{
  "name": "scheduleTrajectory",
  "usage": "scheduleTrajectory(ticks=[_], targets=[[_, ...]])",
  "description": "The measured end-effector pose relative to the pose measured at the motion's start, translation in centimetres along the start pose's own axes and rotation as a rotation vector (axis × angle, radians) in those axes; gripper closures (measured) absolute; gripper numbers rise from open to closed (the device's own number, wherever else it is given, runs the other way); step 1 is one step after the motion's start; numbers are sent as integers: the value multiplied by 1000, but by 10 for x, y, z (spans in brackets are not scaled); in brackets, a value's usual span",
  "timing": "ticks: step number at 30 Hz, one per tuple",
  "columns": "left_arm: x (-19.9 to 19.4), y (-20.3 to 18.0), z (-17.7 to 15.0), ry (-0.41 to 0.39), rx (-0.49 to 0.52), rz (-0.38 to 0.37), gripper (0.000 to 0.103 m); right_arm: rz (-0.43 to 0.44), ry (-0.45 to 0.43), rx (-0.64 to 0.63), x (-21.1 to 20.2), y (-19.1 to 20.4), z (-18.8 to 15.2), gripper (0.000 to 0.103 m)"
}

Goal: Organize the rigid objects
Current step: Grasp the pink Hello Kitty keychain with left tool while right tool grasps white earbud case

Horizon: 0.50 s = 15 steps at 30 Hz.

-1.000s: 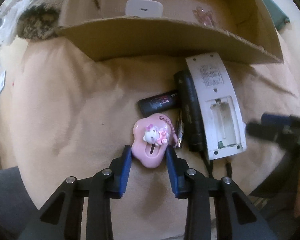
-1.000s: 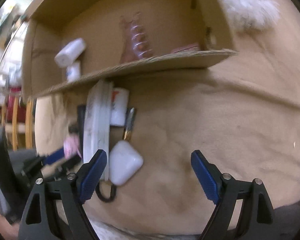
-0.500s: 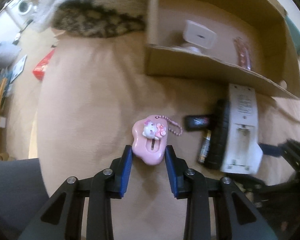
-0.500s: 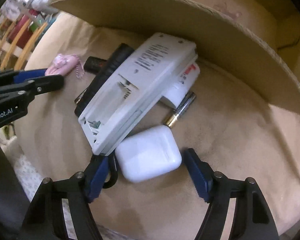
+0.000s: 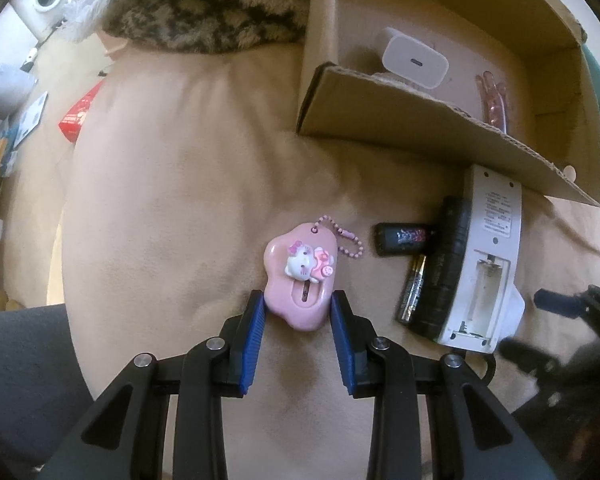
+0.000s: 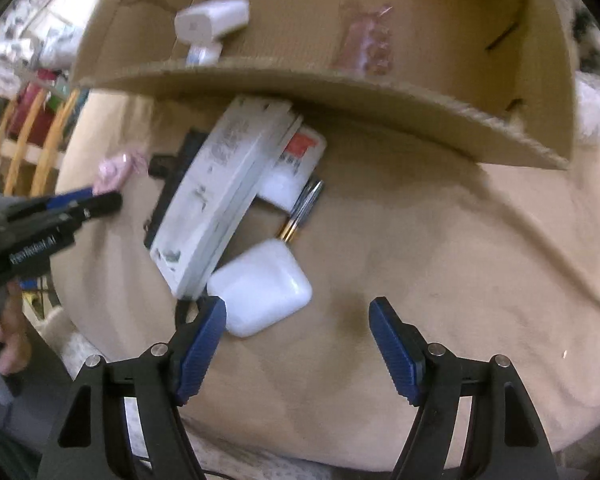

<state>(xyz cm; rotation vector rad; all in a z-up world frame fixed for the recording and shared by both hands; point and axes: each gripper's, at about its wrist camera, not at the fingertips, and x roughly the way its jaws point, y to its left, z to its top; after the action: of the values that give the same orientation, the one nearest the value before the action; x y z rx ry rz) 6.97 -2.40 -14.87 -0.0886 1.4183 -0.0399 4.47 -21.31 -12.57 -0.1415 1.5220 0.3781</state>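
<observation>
On a tan cushioned surface point(image 5: 172, 184), the left gripper point(image 5: 298, 320) clamps its jaws on the lower end of a pink cartoon-cat keychain point(image 5: 300, 276), taking it by the narrow sides so the bead chain trails free toward the cardboard box point(image 5: 420, 116). The keychain sits apart from the other loose items, toward the left of the surface, seemingly so it can go to the box alone.

Right of it lies a cluster, pushed against the box's near wall: a small dark tube point(image 5: 404, 238), a battery point(image 5: 412, 288), a black bar-shaped object point(image 5: 446, 272) and a white remote point(image 5: 486, 264), face down with its battery bay open. A white packet point(image 6: 296, 168) shows from under the remote in the right wrist view. The box already holds a white charger point(image 5: 414, 58) and a pink clip-like item point(image 5: 494, 98), which suggests it is the collecting place.

Farther right, the right gripper point(image 6: 298, 322) stands with jaws apart around a white earbud case point(image 6: 260, 286); they have just been closing in, the left pad touching the case, the right one clear. The case touches the remote's end, so this grasp probably needs care not to drag its neighbours.
</observation>
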Motion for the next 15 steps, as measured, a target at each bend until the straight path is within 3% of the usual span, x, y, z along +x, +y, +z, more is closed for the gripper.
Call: scheduleTrajectory(ticks=[7, 8, 9, 15], targets=[[9, 0, -2, 5, -12, -16, 73, -77, -15, -151, 24, 37, 4, 25], [12, 1, -2, 4, -14, -20, 73, -61, -18, -155, 24, 38, 8, 39], [13, 2, -2, 3, -13, -23, 73, -50, -16, -152, 23, 37, 8, 43], [0, 12, -2, -30, -26, -53, 73, 13, -40, -42, 7, 10, 9, 44]])
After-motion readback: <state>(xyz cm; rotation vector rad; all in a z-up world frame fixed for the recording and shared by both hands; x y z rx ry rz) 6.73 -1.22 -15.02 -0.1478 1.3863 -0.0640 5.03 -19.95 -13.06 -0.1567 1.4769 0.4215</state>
